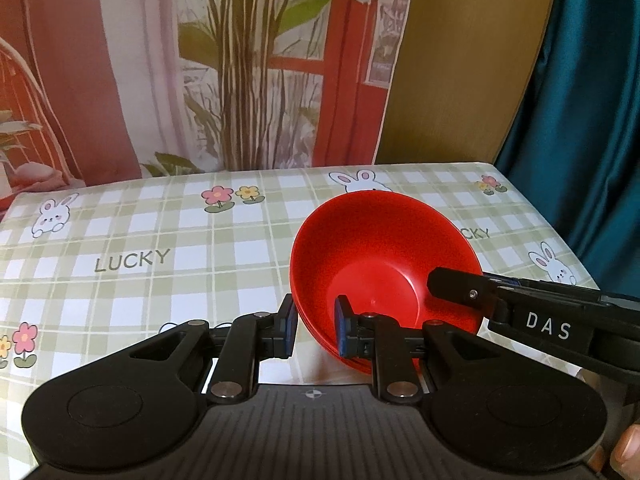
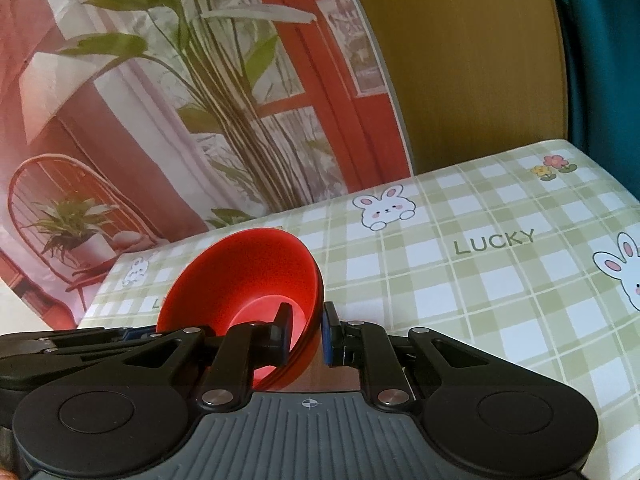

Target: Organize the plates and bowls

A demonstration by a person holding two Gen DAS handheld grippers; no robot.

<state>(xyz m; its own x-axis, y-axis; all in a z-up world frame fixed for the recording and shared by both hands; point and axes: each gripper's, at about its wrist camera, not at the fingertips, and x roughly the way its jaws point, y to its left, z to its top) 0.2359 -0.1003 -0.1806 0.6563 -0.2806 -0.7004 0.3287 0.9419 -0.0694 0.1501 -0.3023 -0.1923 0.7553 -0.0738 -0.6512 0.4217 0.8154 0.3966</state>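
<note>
The left hand-held gripper (image 1: 316, 330) clamps the red bowl's (image 1: 376, 256) near rim, just ahead of it. The right hand-held gripper (image 2: 306, 330) clamps the opposite rim. The bowl hangs tilted between them, above the worktop (image 1: 160, 240).

Both grippers' (image 1: 315, 330) (image 2: 306, 334) jaws clamped, tilted downward

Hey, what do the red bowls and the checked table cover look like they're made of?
Red bowls: probably plastic or melamine, with thin rims, uniform colour and a soft satin sheen; several look nested, judging by layered rims. Table cover: looks like printed vinyl or oilcloth, lying smooth and flat with a faint gloss and rabbit and flower prints; coated fabric is possible.
</note>
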